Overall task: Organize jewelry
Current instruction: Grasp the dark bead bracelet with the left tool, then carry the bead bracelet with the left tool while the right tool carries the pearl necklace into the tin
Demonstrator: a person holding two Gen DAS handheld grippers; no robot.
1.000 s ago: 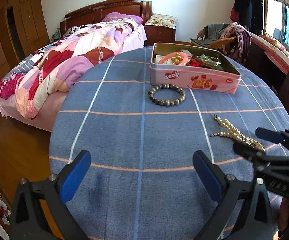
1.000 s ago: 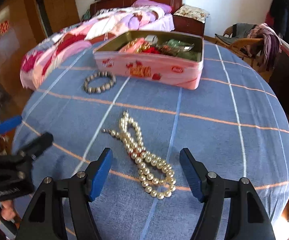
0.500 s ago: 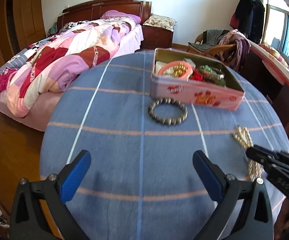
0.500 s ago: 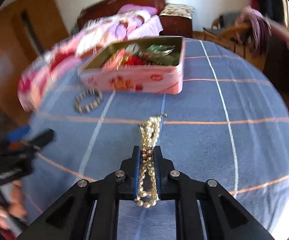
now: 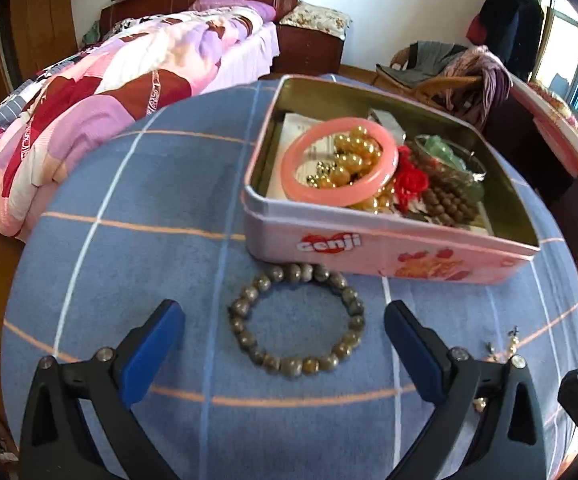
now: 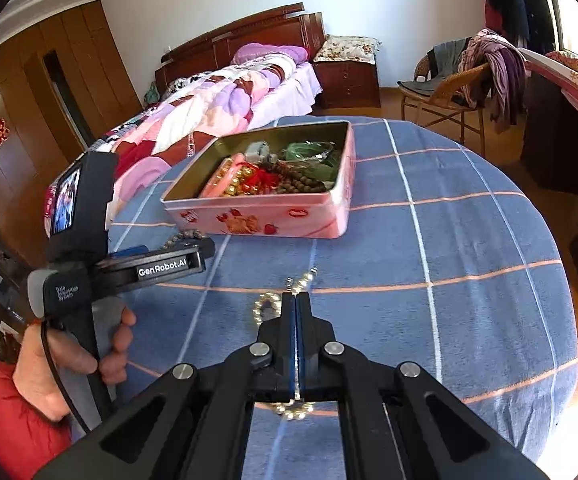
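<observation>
Left view: left gripper (image 5: 285,346) spread wide around the grey bead bracelet (image 5: 297,319) on the blue cloth (image 5: 129,264), just before the pink "genji" tin (image 5: 389,246).
Right view: right gripper (image 6: 296,308) pinching the pearl necklace (image 6: 267,305), mostly hidden between the pads; the left unit reads "GenRobot.AI".

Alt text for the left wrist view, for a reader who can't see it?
The open left tool brackets a grey-brown bead bracelet lying on the blue checked tablecloth. Just behind stands an open pink tin holding a pink bangle and other beads.
</observation>
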